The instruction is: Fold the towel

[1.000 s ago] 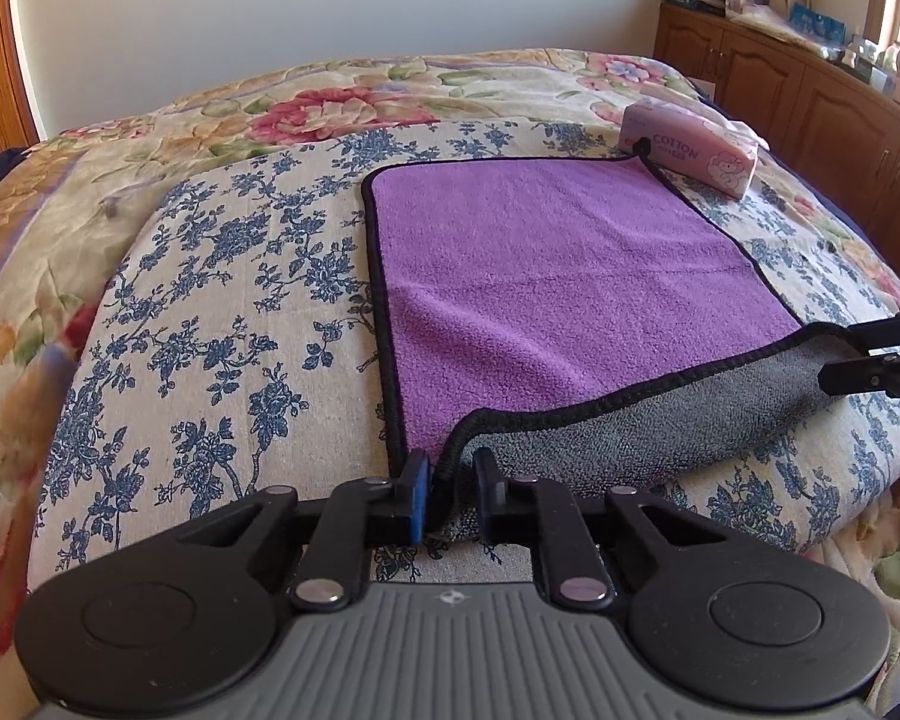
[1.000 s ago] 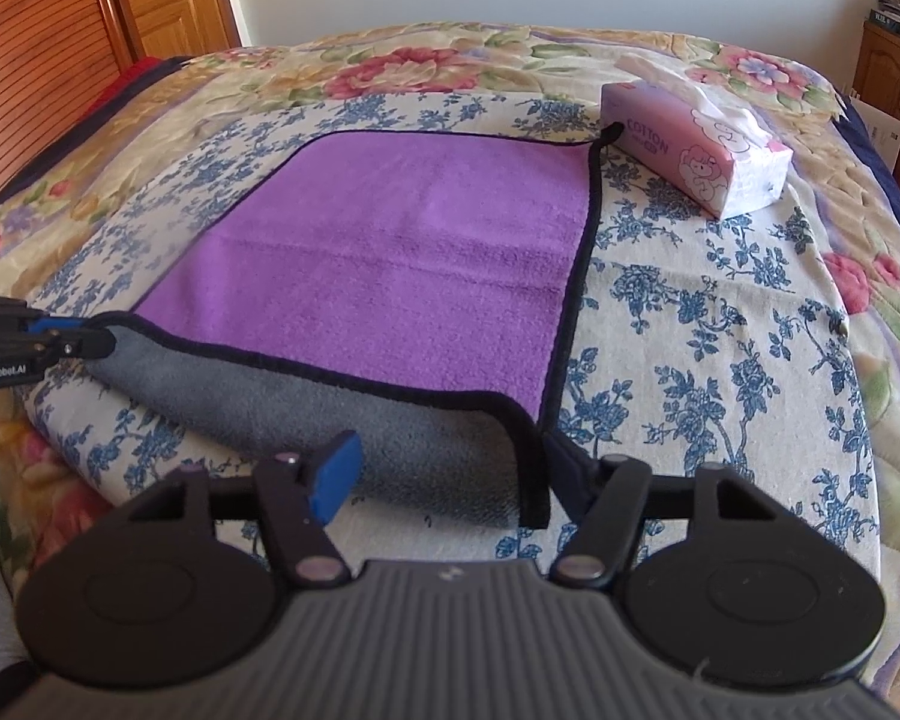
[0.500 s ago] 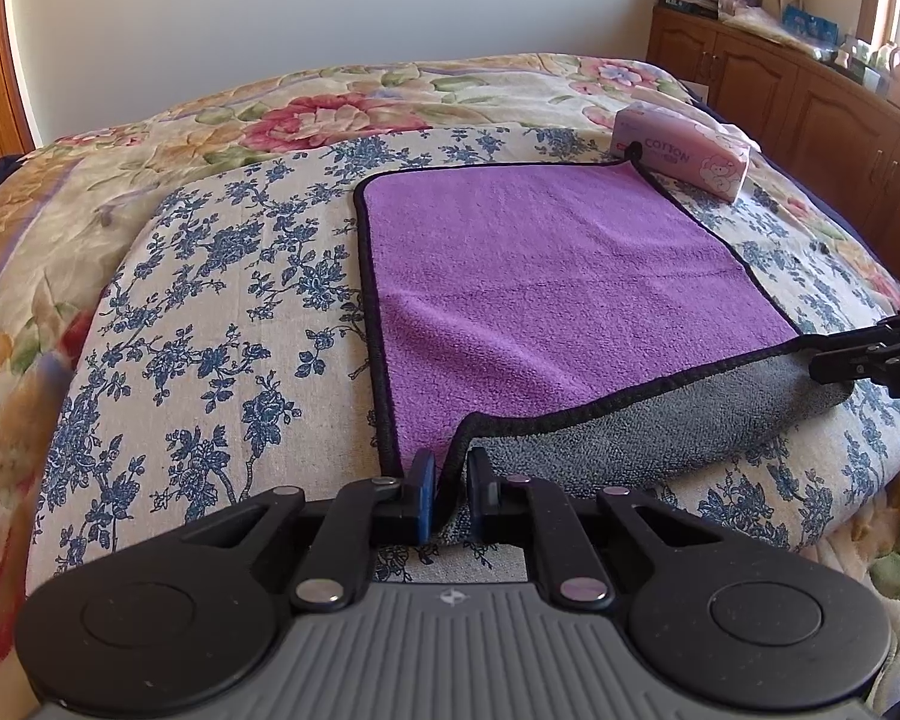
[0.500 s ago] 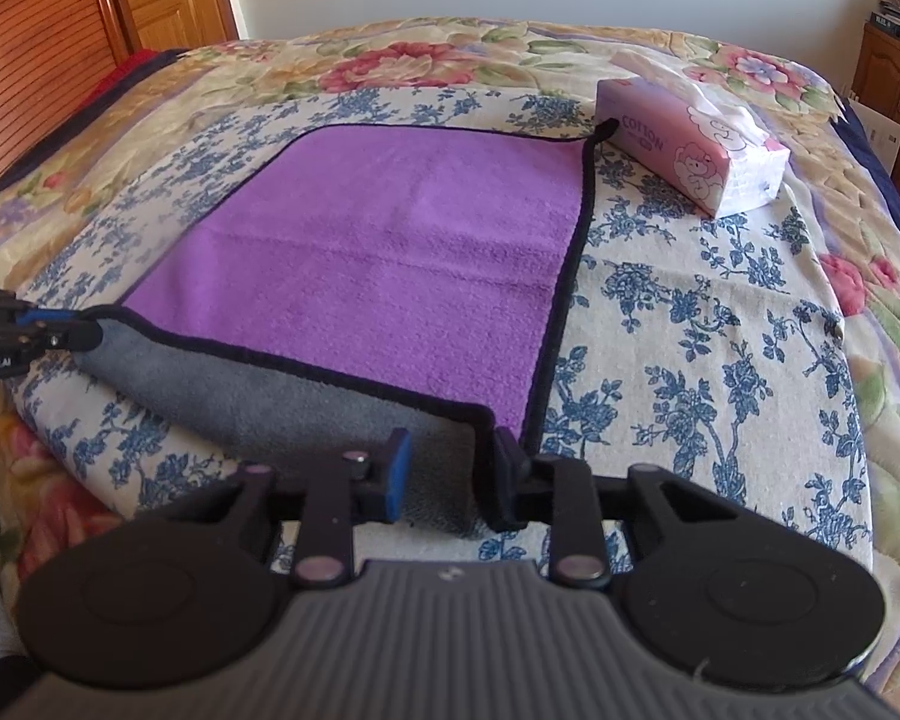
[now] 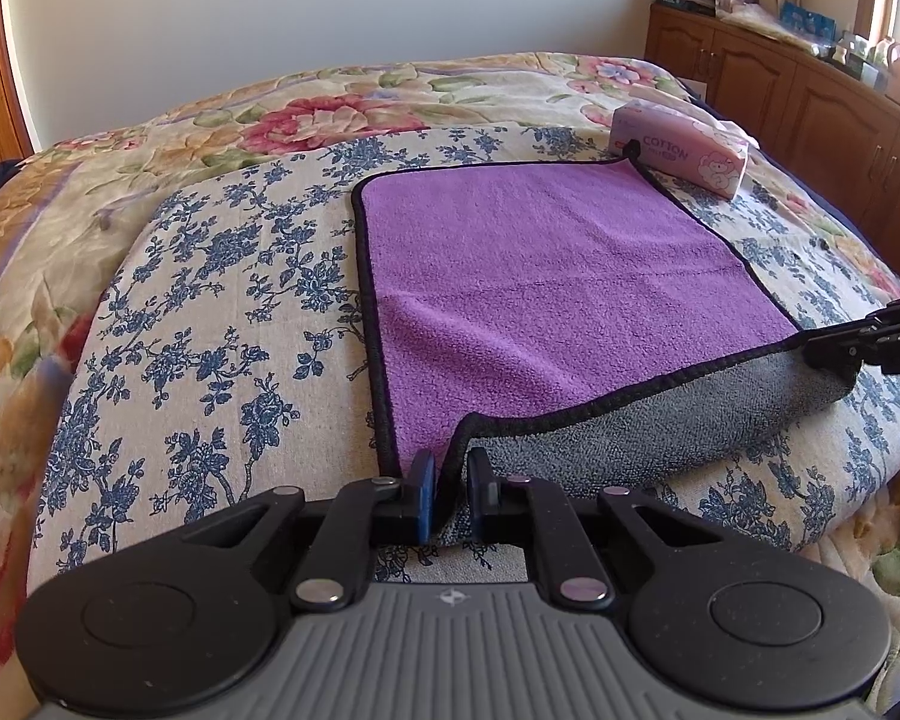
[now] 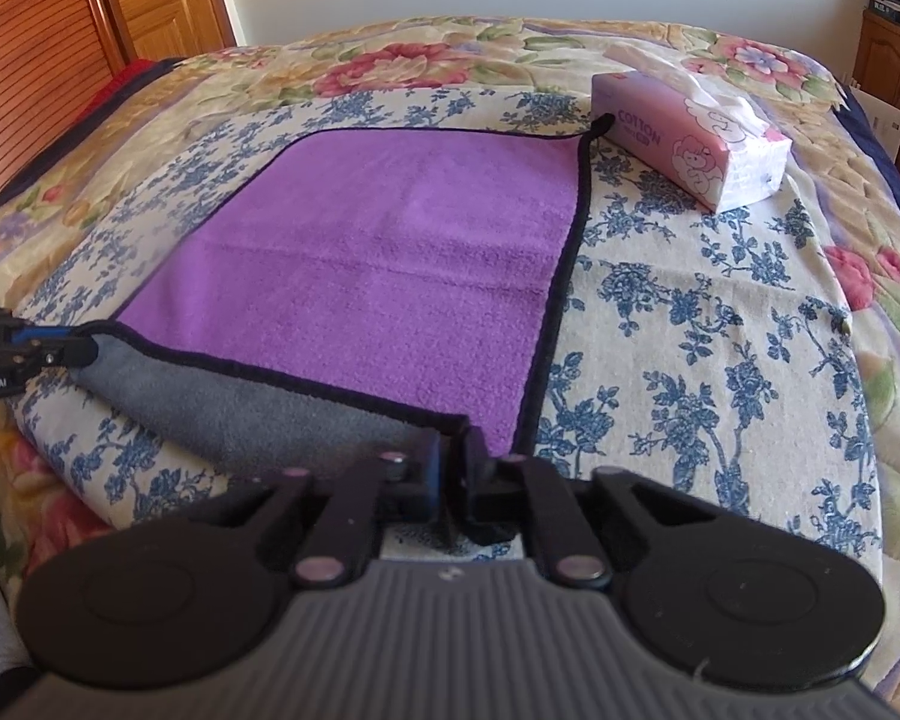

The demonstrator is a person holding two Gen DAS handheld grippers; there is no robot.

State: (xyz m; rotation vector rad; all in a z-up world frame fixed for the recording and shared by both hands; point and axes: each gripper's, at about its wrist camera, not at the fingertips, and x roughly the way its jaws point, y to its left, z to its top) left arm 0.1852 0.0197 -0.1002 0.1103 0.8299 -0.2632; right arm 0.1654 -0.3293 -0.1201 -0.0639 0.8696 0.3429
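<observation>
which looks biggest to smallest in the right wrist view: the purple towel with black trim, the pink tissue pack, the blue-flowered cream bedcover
1. Blue-flowered cream bedcover, spreading past the towel on every side.
2. Purple towel with black trim.
3. Pink tissue pack, smallest, though it lies farthest from the camera, which shrinks it somewhat.

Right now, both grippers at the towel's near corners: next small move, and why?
Probably lift both corners together and carry them toward the far edge. The left gripper is shut on the towel at its near left corner; the right gripper has just closed on the near right one. The near hem already curls grey side up, and the far edge lies flat by the tissue pack.
</observation>
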